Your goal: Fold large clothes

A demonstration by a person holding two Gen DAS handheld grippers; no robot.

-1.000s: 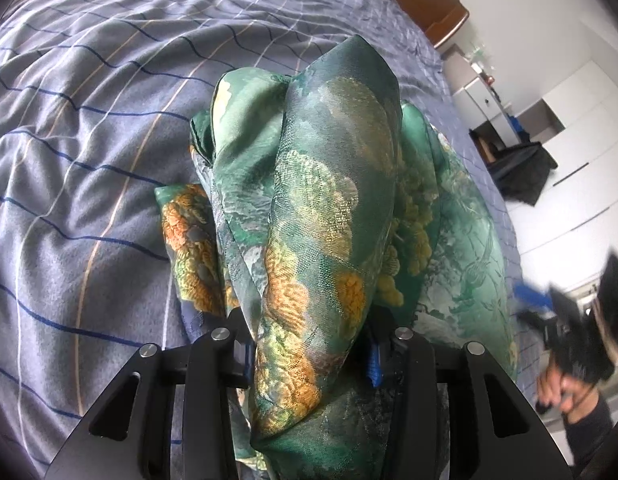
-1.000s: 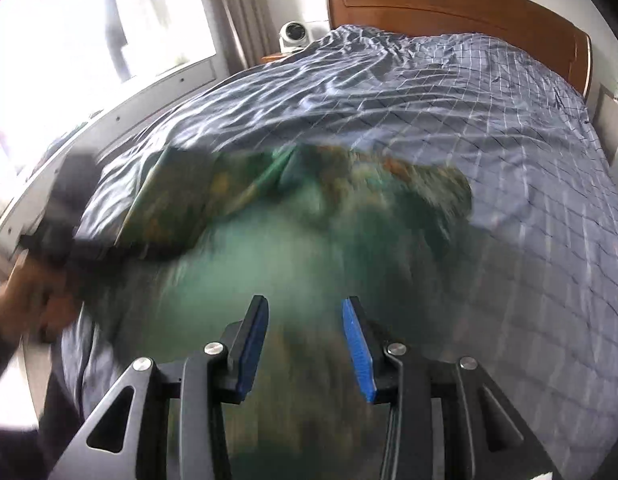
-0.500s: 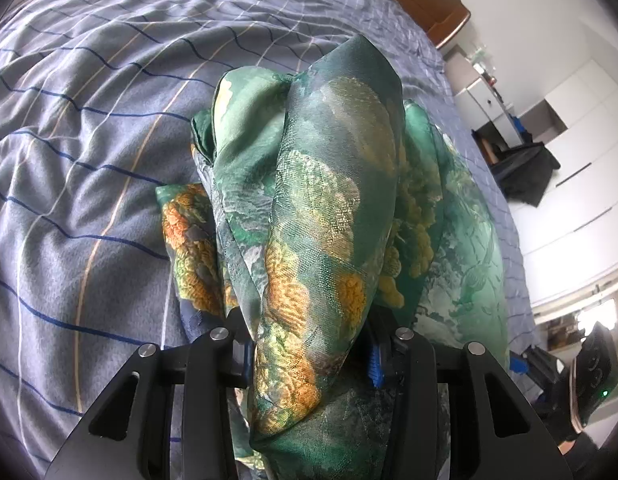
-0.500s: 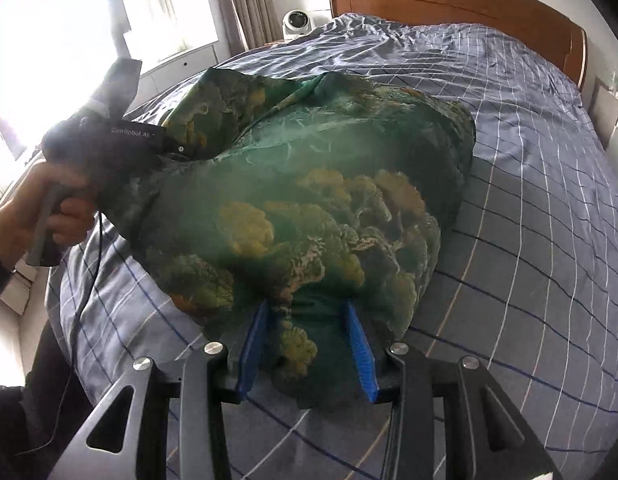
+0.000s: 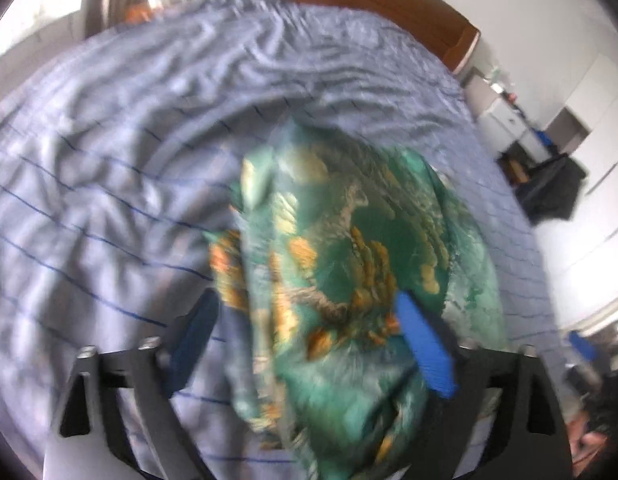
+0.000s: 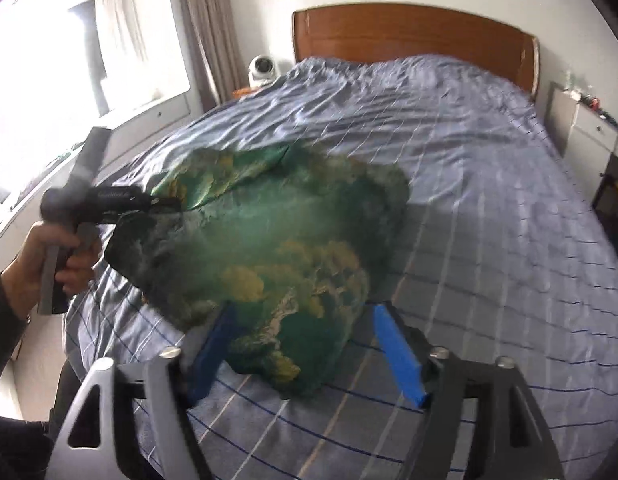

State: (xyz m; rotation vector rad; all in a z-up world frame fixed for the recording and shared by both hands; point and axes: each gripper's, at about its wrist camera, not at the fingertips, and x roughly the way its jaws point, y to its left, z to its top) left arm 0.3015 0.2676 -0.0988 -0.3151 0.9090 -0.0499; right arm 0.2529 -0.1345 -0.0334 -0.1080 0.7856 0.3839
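Now, at nine o'clock in the right wrist view, a hand [image 6: 63,258] grips the handle of the left gripper [image 6: 165,204], whose nose meets the near-left edge of the green and gold printed garment [image 6: 293,248]; its jaws have just been opening, and in its own view they stand very wide with cloth lying loose between the blue pads [image 5: 425,352], nothing pinched. The garment sits bunched in a soft mound at the centre of the blue checked duvet [image 6: 489,208], well short of the wooden headboard [image 6: 409,32] at twelve o'clock. At six o'clock the right gripper [image 6: 305,352] has also just been opening; its jaws are well apart, straddling the garment's near corner without pressing it. The risk, as I judge it, is that the slippery fabric slumps once freed, so the fold loses its edges, or a pad snags a loose layer while pulling away and drags the mound askew.
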